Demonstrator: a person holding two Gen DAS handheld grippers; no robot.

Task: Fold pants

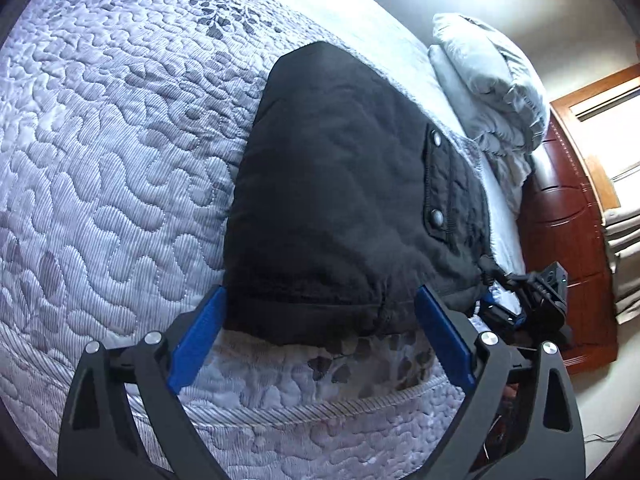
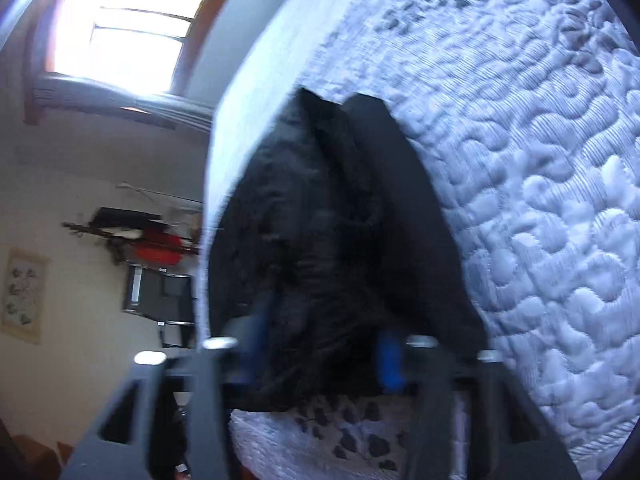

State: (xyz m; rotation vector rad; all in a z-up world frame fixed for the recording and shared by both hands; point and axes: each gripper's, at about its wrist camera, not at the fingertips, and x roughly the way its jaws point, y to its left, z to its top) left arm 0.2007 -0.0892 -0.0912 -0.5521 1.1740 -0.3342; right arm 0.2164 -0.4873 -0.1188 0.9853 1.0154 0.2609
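Note:
Black pants (image 1: 332,200) lie folded on the quilted mattress (image 1: 112,152), near its front edge, with a snap-button pocket flap (image 1: 436,180) on the right side. My left gripper (image 1: 320,320) is open, its blue fingers (image 1: 200,340) on either side of the pants' near edge, not gripping it. In the blurred right wrist view the pants (image 2: 320,240) are bunched between the blue pads (image 2: 390,364) of my right gripper (image 2: 320,352), whose jaws stand apart around the cloth. The right gripper also shows in the left wrist view (image 1: 536,300), at the pants' right corner.
A rumpled grey pillow (image 1: 488,80) lies at the head of the bed by a dark wooden headboard (image 1: 568,240). The mattress edge (image 1: 320,408) runs just under the grippers. A window (image 2: 132,28) and wall shelf with clutter (image 2: 148,240) are beyond the bed.

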